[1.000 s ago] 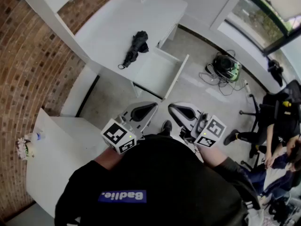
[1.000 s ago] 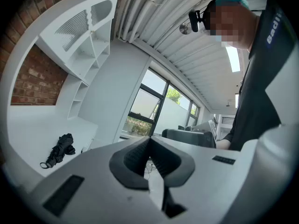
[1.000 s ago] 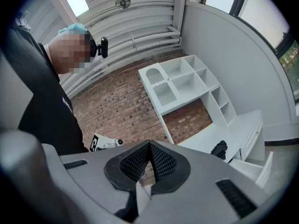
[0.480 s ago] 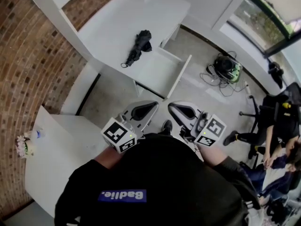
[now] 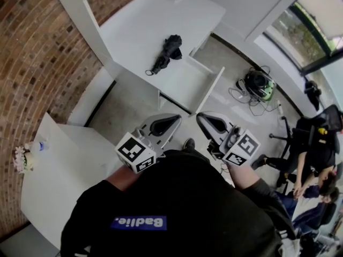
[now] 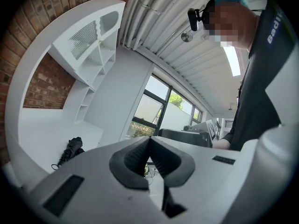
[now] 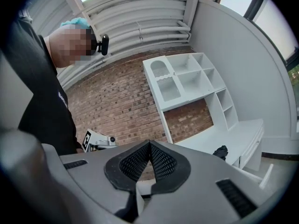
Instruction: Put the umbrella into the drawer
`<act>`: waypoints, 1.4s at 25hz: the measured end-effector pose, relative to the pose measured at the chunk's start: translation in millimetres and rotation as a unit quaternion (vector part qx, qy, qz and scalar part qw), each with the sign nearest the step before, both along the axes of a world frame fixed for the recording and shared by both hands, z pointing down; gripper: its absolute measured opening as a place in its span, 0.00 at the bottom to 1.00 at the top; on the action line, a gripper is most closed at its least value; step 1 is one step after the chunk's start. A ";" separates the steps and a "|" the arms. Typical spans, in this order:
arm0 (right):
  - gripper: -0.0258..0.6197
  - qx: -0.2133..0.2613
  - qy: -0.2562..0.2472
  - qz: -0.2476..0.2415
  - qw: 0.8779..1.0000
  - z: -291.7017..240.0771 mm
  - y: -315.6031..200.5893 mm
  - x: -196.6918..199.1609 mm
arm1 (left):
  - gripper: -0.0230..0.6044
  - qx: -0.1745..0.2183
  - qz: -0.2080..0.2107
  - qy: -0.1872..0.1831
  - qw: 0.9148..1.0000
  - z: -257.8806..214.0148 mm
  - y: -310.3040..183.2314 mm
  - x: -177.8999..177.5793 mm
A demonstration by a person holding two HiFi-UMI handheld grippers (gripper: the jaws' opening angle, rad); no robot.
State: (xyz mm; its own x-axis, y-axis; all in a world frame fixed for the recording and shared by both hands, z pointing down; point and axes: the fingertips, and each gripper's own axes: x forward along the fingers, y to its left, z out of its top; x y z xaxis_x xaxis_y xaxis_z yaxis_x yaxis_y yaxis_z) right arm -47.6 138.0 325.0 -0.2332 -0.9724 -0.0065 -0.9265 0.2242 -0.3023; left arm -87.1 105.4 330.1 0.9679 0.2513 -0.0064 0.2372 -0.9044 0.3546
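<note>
With both the left gripper (image 5: 162,125) and right gripper (image 5: 213,123) closed and empty, far from the umbrella (image 5: 168,51) lying upper-centre on the desk (image 5: 138,30) beside the open drawer (image 5: 185,82), pinching only its loose fabric could let it slip

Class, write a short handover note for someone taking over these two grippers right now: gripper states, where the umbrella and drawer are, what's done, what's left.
Left gripper: shut, empty.
Right gripper: shut, empty. Both are held close to the person's body, well short of the desk.
Umbrella: folded, lying on the white desk beside the drawer.
Done: drawer stands pulled open.
Left: approach, grip the umbrella, place it in the drawer.
</note>
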 end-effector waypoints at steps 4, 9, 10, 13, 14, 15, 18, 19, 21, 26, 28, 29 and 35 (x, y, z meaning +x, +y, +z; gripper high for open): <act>0.08 -0.009 0.011 0.017 1.000 4.5 -12.5 12.1 | 0.04 -0.006 -0.013 -0.002 1.000 4.8 -13.9 -8.7; 0.08 -0.021 0.028 -0.003 0.999 14.4 -35.2 33.9 | 0.04 -0.002 -0.040 -0.005 0.999 6.8 -34.6 0.8; 0.08 -0.022 0.033 -0.009 0.999 16.3 -41.4 39.6 | 0.04 0.000 -0.048 -0.006 0.999 6.9 -39.8 4.9; 0.09 -0.024 0.047 -0.028 0.998 22.1 -61.3 60.9 | 0.04 0.005 -0.073 -0.010 0.997 6.6 -56.0 20.1; 0.09 -0.025 0.051 -0.036 0.998 23.5 -68.4 68.8 | 0.04 0.007 -0.082 -0.012 0.997 5.5 -62.0 26.3; 0.09 -0.026 0.055 -0.044 0.997 24.6 -75.6 76.8 | 0.04 0.010 -0.091 -0.012 0.996 4.1 -68.2 33.1; 0.09 -0.029 0.075 -0.069 0.994 28.8 -96.4 99.5 | 0.04 0.015 -0.117 -0.017 0.993 2.3 -84.7 55.0; 0.09 -0.031 0.083 -0.077 0.993 30.7 -102.8 106.4 | 0.04 0.015 -0.124 -0.019 0.992 2.6 -89.1 62.2; 0.09 -0.036 0.097 -0.092 0.990 35.7 -114.7 120.2 | 0.04 0.013 -0.136 -0.024 0.990 3.9 -96.9 76.7; 0.09 -0.058 0.141 -0.137 0.979 58.1 -141.8 153.2 | 0.04 0.003 -0.167 -0.037 0.985 11.6 -114.3 108.1; 0.09 -0.064 0.158 -0.153 0.973 68.6 -153.5 165.6 | 0.04 0.000 -0.180 -0.043 0.983 16.2 -120.5 116.4; 0.09 -0.067 0.165 -0.163 0.970 73.8 -159.4 170.9 | 0.04 -0.002 -0.188 -0.046 0.981 18.6 -123.7 119.2; 0.09 -0.088 0.205 -0.208 0.952 101.3 -191.9 192.8 | 0.04 -0.010 -0.227 -0.057 0.972 27.2 -136.9 124.9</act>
State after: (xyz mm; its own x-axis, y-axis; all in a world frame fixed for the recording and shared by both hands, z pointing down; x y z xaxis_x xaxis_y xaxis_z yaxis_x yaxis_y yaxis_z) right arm 145.2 -53.9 426.2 -0.5461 -0.7732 0.3224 -0.8168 0.5769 -0.0001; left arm 37.8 -31.5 357.3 0.9739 -0.2000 0.1069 -0.2258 -0.8992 0.3748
